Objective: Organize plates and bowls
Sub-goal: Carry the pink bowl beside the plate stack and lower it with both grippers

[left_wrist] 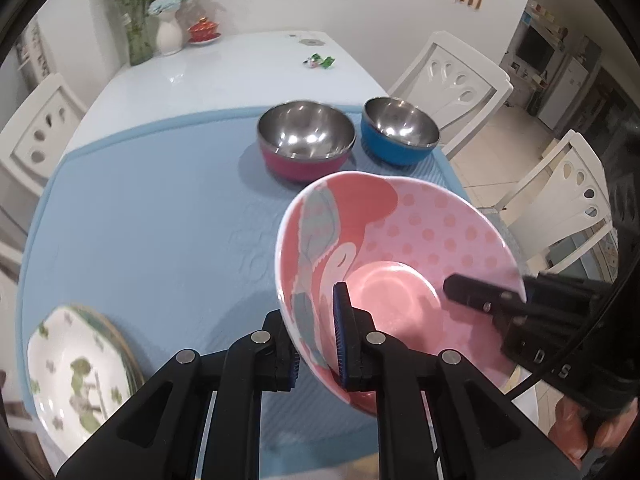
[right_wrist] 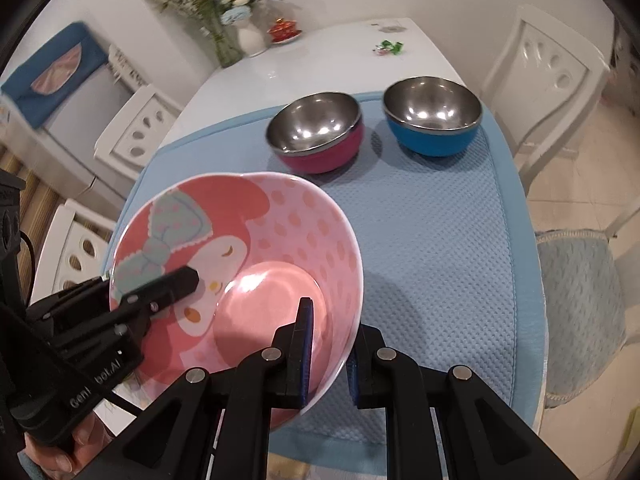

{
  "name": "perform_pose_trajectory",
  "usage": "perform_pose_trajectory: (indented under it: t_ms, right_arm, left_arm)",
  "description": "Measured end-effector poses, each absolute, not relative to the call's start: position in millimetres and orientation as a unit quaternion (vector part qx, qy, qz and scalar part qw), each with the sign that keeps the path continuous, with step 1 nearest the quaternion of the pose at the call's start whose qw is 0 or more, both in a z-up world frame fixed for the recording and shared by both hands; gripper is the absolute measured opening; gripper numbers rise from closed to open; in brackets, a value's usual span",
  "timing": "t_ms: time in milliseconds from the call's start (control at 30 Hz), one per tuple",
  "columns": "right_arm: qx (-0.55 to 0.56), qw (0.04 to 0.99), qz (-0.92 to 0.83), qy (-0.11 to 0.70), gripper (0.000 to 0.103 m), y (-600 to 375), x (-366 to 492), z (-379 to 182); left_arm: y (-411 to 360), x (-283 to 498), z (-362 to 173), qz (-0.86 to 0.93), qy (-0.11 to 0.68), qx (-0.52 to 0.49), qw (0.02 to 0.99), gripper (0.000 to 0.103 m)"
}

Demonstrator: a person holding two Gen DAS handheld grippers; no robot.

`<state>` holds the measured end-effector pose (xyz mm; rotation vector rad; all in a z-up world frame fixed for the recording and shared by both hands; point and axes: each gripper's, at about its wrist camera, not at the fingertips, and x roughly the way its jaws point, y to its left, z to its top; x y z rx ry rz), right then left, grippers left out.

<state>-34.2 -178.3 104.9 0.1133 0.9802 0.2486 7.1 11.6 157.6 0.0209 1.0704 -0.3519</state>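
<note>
Gripping opposite sides of one pink bowl (left_wrist: 400, 264), both grippers hold it tilted above a blue mat (left_wrist: 152, 216). The left gripper (left_wrist: 318, 344) is closed on the bowl's wall, one finger inside and one outside; the right gripper (right_wrist: 330, 356) clamps the rim on the other side in the same manner. Each wrist view shows the other tool reaching into the bowl: the right gripper enters from the right edge of the left view, the left gripper from the left edge of the right view. Only the right view shows the cartoon face and bow printed inside the bowl in full. Only the left view shows a floral plate (left_wrist: 76, 372) lying at the mat's near left corner. Both views show a magenta steel bowl (left_wrist: 306, 140) and a blue steel bowl (left_wrist: 400, 130) standing side by side, apart, at the mat's far edge, with a white table (left_wrist: 240, 68) and flower vases (left_wrist: 170, 36) beyond.
</note>
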Motion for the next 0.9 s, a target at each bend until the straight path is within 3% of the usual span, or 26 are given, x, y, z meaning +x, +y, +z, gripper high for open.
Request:
perform_pose_trajectory:
  t_ms: [900]
  right_arm:
    - [0.0,0.85,0.105,0.517,0.015,-152,-53,44]
  left_arm:
    - [28,-35,78,-0.129,0.547,-0.023,0.827,0.013]
